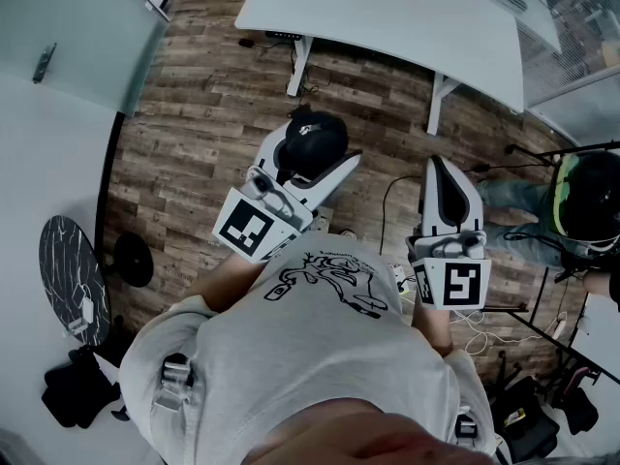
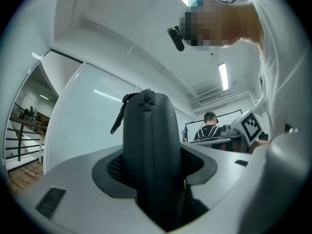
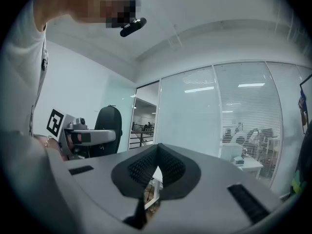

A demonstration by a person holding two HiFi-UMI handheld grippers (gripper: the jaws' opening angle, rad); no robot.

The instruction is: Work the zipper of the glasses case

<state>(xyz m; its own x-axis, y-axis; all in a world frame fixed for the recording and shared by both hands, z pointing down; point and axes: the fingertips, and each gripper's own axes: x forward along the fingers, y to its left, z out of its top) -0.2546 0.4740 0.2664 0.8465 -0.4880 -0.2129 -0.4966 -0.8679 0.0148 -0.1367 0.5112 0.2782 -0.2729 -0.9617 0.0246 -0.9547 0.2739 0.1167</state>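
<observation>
My left claw [image 1: 315, 168] clamps the black, rounded hard-shell glasses case [image 2: 148, 140] upright mid-frame so its dangling zipper pull [image 2: 118, 118] hangs free, while my right claw [image 3: 155, 172] sits pinched shut, empty.

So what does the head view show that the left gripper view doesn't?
Only the head view shows the white rectangular desk and the dark, white-veined round disc at the left edge. Only the left gripper view shows the black zipper pull tab dangling from the case's top, a ceiling strip light and a seated person in a black cap. Both show the black hard-shell glasses case, clamped in the left gripper.
</observation>
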